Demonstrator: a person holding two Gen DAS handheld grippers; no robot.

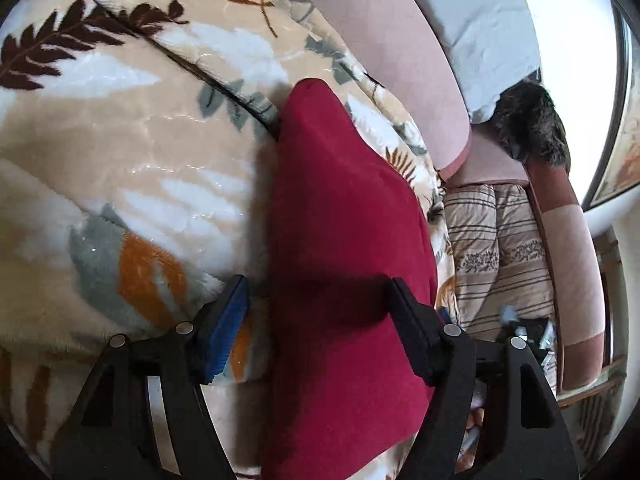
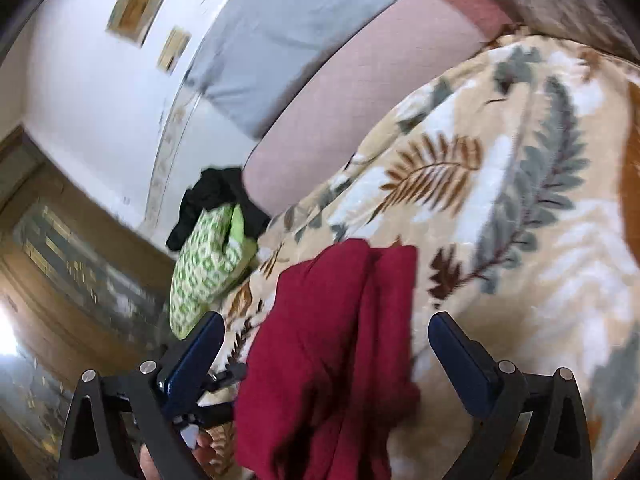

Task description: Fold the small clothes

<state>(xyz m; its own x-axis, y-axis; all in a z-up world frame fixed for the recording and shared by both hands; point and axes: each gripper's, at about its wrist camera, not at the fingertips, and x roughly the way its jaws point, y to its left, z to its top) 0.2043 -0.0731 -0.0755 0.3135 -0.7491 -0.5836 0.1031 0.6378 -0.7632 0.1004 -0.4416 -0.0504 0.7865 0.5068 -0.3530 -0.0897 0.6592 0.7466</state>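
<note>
Blanket [image 1: 132, 152], leaf-printed and plush, covers the bed and carries everything else; a pink sheet [image 1: 384, 40] runs along its far side. On the blanket lies the red garment [image 1: 340, 220], folded into a long narrow strip with a lengthwise crease that shows in the right wrist view. Off near the bed's edge sits a small heap of other clothes, a green patterned piece [image 2: 208, 264] under a black one [image 2: 218, 196] (probably waiting their turn).

The left gripper [image 1: 318, 304] stands with its jaws apart, straddling the red strip, pads not pressing on it. The right gripper [image 2: 326, 340] is spread very wide over the strip's other end, holding nothing.

Judging by this, one fold has just been laid and released. The next move would seem to call for a fresh pinch on one end, both layers caught together, so the strip can be carried over itself without the crease slipping open.
</note>
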